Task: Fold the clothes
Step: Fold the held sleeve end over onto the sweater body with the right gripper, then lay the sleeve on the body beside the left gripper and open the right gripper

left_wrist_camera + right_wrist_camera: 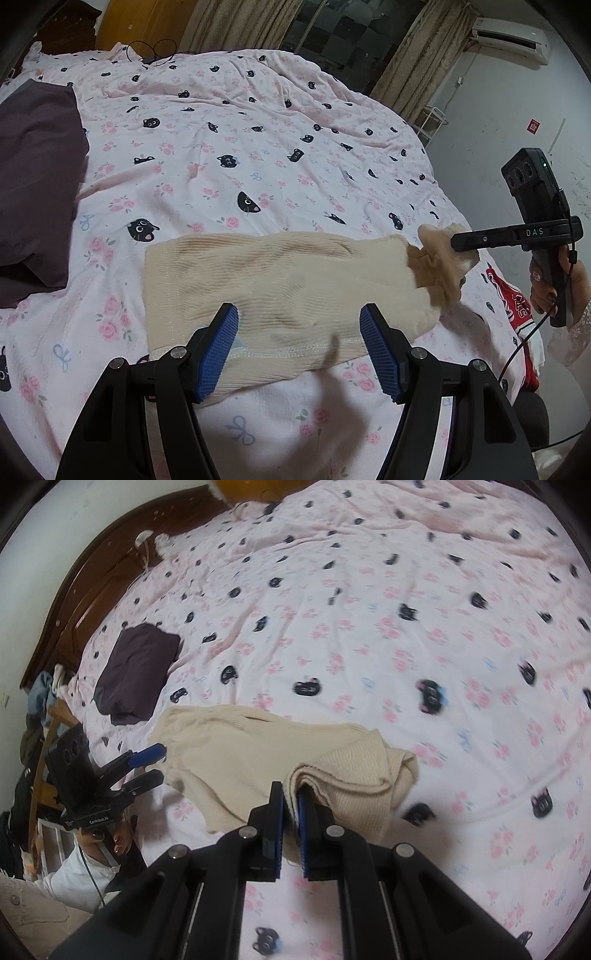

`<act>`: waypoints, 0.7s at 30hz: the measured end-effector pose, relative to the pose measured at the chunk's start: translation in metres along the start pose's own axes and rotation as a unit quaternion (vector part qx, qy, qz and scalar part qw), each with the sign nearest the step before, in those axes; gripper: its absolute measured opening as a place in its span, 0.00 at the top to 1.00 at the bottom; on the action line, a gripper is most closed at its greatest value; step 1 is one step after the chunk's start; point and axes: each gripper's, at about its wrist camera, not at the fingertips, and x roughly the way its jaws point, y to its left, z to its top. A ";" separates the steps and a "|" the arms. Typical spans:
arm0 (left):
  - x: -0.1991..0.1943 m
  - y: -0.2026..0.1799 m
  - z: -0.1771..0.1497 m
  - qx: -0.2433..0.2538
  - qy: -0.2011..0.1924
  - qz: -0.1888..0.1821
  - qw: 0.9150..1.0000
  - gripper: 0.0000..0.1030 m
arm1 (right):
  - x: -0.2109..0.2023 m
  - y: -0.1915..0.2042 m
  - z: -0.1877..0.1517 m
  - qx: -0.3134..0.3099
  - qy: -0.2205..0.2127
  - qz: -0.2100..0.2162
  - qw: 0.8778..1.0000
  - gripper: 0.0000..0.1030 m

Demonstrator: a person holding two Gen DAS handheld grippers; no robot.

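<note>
Right wrist view: right gripper (290, 827) clamps cream sweater (236, 753) sleeve; left gripper (299, 347) spread wide above hem, on bed sheet (258, 147).

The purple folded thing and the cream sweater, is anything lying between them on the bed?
Nothing. In the right wrist view only bare cat-print bedsheet separates the purple folded cloth from the cream sweater.

Dim, soft indoor light; heavy fisheye edge distortion; motion-blurred right wrist view.
</note>
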 end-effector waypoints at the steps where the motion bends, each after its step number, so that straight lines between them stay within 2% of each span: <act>1: 0.000 0.001 0.000 0.000 0.000 0.003 1.000 0.38 | 0.003 0.005 0.002 -0.004 0.002 0.001 1.000 0.92; 5: -0.004 0.005 -0.001 -0.003 -0.002 0.018 1.000 0.38 | 0.018 0.027 0.013 -0.018 0.010 0.013 1.000 0.92; 9: -0.008 0.008 -0.003 0.004 0.001 0.052 0.999 0.38 | 0.037 0.050 0.021 -0.035 0.021 0.023 0.999 0.92; 15: -0.010 0.002 -0.006 0.026 0.001 0.062 0.998 0.38 | 0.066 0.086 0.033 -0.062 0.040 0.035 0.997 0.92; 21: -0.020 0.009 -0.004 0.016 -0.009 0.058 0.998 0.38 | 0.096 0.114 0.039 -0.081 0.061 0.043 0.994 0.92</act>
